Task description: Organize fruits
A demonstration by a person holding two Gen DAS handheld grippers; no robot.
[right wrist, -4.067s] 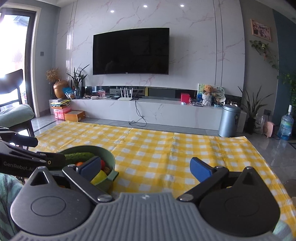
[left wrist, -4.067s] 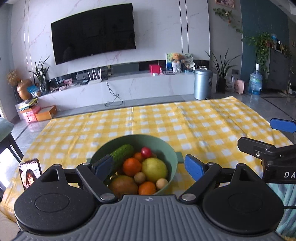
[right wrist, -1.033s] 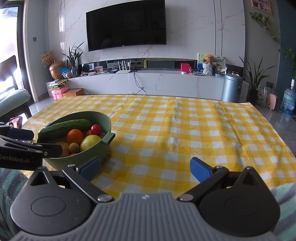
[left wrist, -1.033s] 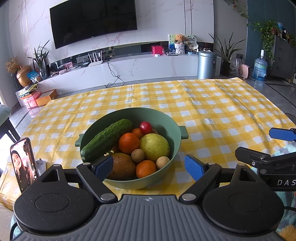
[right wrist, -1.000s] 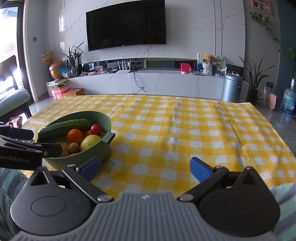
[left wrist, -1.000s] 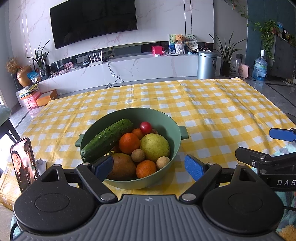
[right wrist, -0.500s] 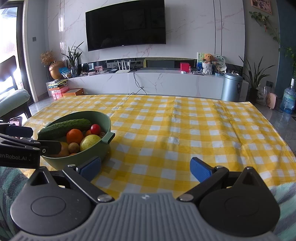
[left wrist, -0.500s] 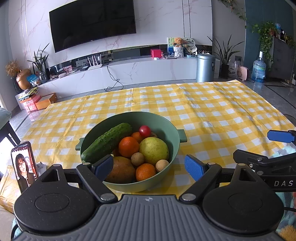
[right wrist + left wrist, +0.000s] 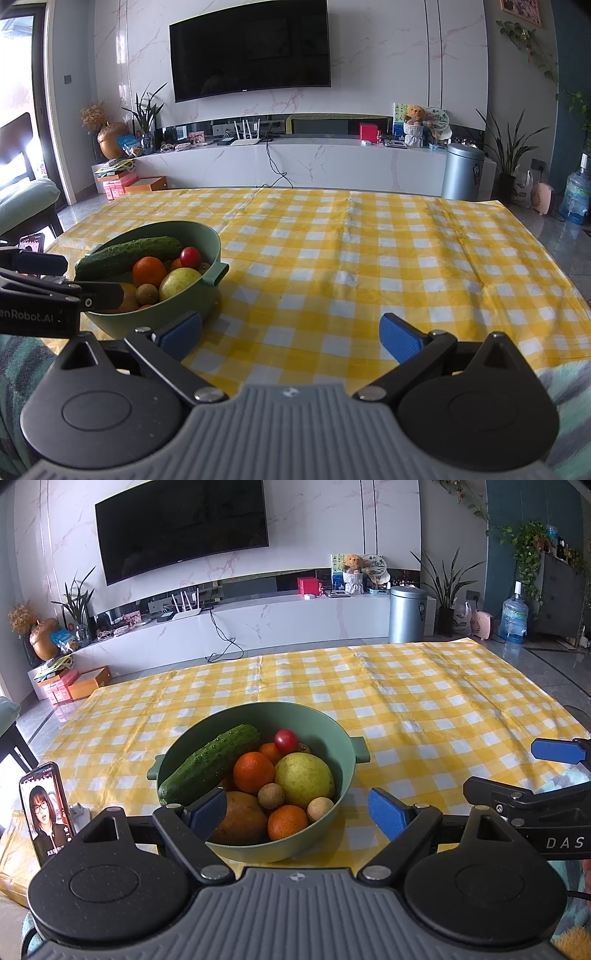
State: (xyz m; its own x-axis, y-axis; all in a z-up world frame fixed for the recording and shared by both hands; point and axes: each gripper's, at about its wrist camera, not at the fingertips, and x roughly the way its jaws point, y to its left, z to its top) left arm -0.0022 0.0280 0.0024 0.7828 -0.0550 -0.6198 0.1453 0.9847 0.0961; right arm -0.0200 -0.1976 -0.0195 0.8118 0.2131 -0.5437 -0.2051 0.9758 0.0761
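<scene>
A yellow checked cloth is being seen spread over the counter, and near its front left part a green bowl is standing with all the produce gathered inside; no fruit is being seen loose on the cloth. Such a scene is being judged to fit either a bowl waiting to be emptied and sorted or one into which everything is already collected. A cucumber is lying across the bowl's left side, its long axis running from near-left to far-right. Beside it a pear, a brown fruit, oranges, a small red tomato and little round brown fruits are being piled. The left hand-held gripper is being held wide and empty directly before the bowl, its left finger overlapping the near rim, so it is the nearer one. The right hand-held gripper is likewise being held wide and empty, with the bowl lying ahead to its left
</scene>
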